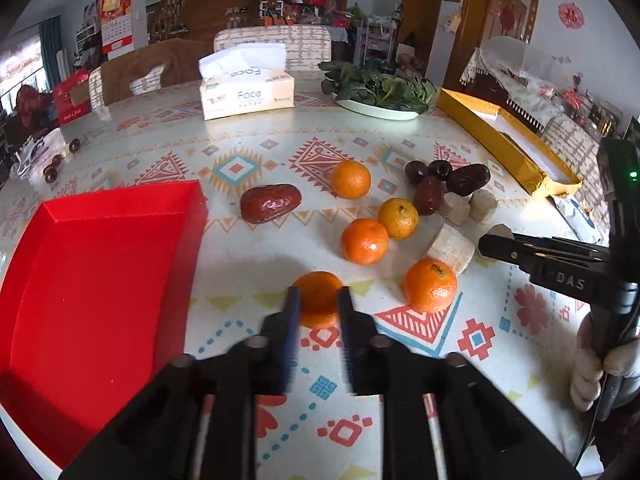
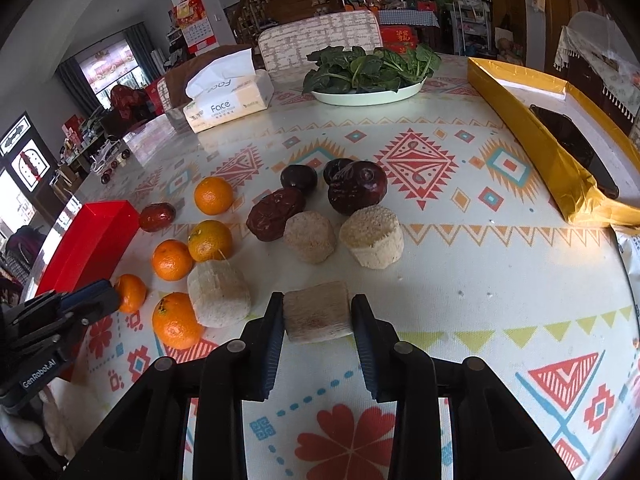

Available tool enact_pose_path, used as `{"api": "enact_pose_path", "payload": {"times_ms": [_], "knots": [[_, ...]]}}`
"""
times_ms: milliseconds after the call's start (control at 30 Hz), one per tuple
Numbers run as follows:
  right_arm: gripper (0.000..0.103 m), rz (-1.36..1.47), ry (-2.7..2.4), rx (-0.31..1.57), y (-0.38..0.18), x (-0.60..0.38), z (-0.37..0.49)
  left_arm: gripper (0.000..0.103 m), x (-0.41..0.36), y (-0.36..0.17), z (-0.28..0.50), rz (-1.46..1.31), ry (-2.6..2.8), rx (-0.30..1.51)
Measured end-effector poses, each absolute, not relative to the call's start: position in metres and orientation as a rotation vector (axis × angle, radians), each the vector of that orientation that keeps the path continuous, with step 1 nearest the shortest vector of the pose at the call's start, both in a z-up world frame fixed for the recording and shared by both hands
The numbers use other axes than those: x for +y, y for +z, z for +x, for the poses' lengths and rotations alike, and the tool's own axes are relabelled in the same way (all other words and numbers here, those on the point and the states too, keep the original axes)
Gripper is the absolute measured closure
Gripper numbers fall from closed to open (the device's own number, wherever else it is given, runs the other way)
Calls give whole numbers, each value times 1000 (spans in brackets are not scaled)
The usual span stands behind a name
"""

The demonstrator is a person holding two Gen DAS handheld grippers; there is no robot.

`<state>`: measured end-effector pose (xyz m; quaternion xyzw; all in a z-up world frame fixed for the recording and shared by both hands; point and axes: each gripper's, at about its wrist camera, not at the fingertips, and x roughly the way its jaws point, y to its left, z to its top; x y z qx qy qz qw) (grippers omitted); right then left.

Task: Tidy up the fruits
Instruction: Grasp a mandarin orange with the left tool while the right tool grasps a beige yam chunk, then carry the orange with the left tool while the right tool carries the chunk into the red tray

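My left gripper (image 1: 317, 300) is shut on a small orange (image 1: 317, 294), low over the patterned tablecloth. A red tray (image 1: 92, 280) lies just left of it. Several more oranges (image 1: 364, 241) and dark red dates (image 1: 270, 203) lie ahead. My right gripper (image 2: 317, 314) is shut on a beige cane chunk (image 2: 316, 316) at table level. Other beige chunks (image 2: 372, 236) and dates (image 2: 356, 192) lie beyond it. The left gripper also shows in the right wrist view (image 2: 108, 298), with the orange (image 2: 130, 292) at its tip.
A yellow box (image 2: 560, 152) stands at the right with a black phone (image 2: 576, 148) inside. A tissue box (image 1: 246, 94) and a plate of greens (image 1: 378, 90) stand at the table's far side. Chairs stand behind the table.
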<state>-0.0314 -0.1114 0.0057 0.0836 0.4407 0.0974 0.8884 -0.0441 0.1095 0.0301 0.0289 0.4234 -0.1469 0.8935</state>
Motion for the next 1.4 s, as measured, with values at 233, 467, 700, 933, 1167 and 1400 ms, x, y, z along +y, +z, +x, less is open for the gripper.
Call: {"api": "enact_pose_path", "payload": {"times_ms": [233, 467, 700, 933, 1167, 1400], "knots": [[66, 183, 233, 895, 15, -112, -44, 57, 97, 17, -32, 137, -237, 908], [66, 194, 328, 871, 34, -96, -57, 73, 130, 34, -43, -31, -202, 851], [66, 267, 555, 880, 63, -41, -58, 73, 203, 69, -81, -238, -104, 747], [66, 207, 719, 952, 61, 63, -48, 73, 291, 56, -100, -303, 141, 755], [66, 82, 795, 1045, 28, 162, -41, 73, 346, 34, -103, -357, 243, 790], [66, -17, 807, 1049, 12, 207, -46, 72, 361, 27, -104, -382, 239, 792]]}}
